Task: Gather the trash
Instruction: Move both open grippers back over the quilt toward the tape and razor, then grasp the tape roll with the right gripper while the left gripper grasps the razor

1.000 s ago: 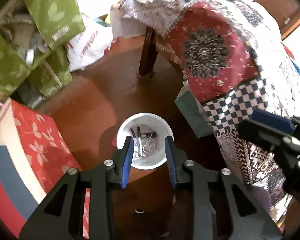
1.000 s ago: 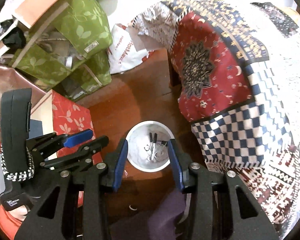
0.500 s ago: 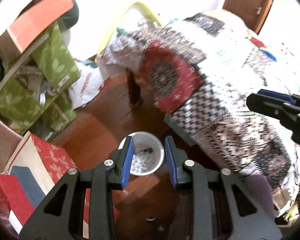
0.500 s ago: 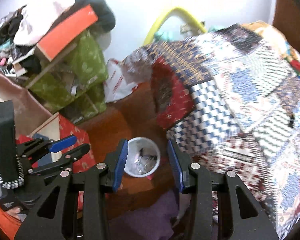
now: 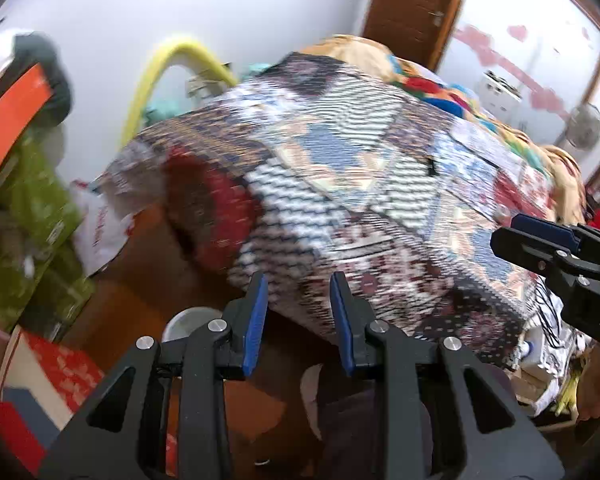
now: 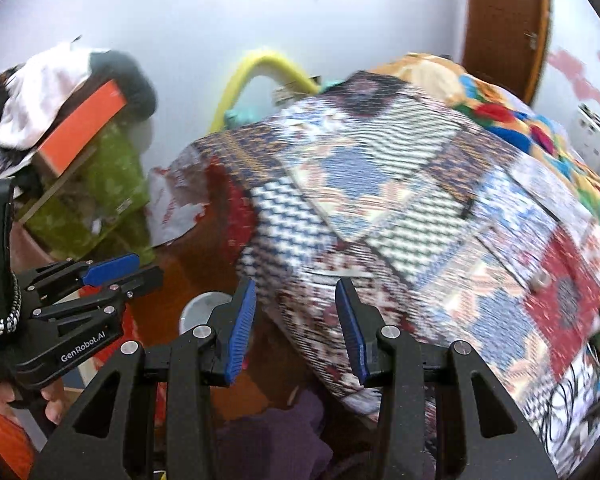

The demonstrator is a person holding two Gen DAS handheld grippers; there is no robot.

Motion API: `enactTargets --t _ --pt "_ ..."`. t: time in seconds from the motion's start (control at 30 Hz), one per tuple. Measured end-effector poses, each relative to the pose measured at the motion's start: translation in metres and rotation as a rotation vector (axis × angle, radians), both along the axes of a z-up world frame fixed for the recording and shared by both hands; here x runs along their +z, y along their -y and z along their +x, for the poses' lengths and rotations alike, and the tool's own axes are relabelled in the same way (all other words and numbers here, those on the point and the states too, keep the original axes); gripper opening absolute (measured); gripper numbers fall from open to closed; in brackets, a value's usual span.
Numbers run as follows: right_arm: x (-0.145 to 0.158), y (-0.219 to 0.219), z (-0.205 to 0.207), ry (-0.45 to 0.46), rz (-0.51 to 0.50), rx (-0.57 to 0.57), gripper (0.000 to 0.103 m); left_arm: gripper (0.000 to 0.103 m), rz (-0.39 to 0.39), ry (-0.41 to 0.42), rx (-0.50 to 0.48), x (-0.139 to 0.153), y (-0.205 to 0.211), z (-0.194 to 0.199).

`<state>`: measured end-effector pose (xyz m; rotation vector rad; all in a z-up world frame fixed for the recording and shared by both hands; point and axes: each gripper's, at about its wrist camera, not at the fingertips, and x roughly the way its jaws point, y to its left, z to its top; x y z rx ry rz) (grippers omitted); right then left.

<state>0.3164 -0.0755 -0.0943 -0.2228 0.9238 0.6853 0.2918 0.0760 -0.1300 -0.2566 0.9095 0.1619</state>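
**Both grippers held empty over the bed's edge**

A patchwork bedspread [image 5: 380,184] fills both views, blurred throughout. Left of the bed, green bags [image 6: 100,192] under an orange box [image 6: 84,124] are shown fully only in the right wrist view. The white trash bucket [image 5: 188,318] is seen on the floor just off the bed's near corner, partly hidden behind the fingers. The left gripper [image 5: 298,322] and the right gripper [image 6: 296,330] are each seen spread apart, with nothing between the jaws.
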Motion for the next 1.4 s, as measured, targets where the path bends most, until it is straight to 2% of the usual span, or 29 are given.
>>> enactTargets --t 0.37,0.67,0.9,0.93,0.97,1.03,1.17,1.4 --pt "-0.014 0.133 0.053 -0.025 -0.012 -0.286 0.038 0.031 -0.010 -0.005 -0.219 -0.003 0.103 0.094" --pt "-0.051 0.224 0.113 -0.117 -0.013 -0.461 0.038 0.033 -0.023 -0.042 -0.329 -0.027 0.169 0.177" --pt "-0.088 0.250 0.158 -0.164 -0.001 -0.496 0.038 0.033 -0.024 -0.104 -0.368 -0.067 0.191 0.244" --pt "-0.094 0.251 0.165 -0.165 -0.001 -0.498 0.042 0.033 -0.025 -0.111 -0.377 -0.073 0.194 0.253" --pt "-0.100 0.252 0.172 -0.168 -0.001 -0.501 0.052 0.033 -0.023 -0.119 -0.385 -0.079 0.196 0.262" --pt "-0.110 0.254 0.185 -0.169 0.011 -0.510 0.060 0.033 -0.015 -0.137 -0.396 -0.093 0.199 0.280" --pt "-0.129 0.251 0.210 -0.176 0.008 -0.505 0.060 0.033 -0.034 -0.157 -0.417 -0.114 0.204 0.310" --pt "-0.155 0.240 0.239 -0.139 -0.035 -0.486 0.060 0.033 0.057 -0.149 -0.471 -0.144 0.217 0.346"
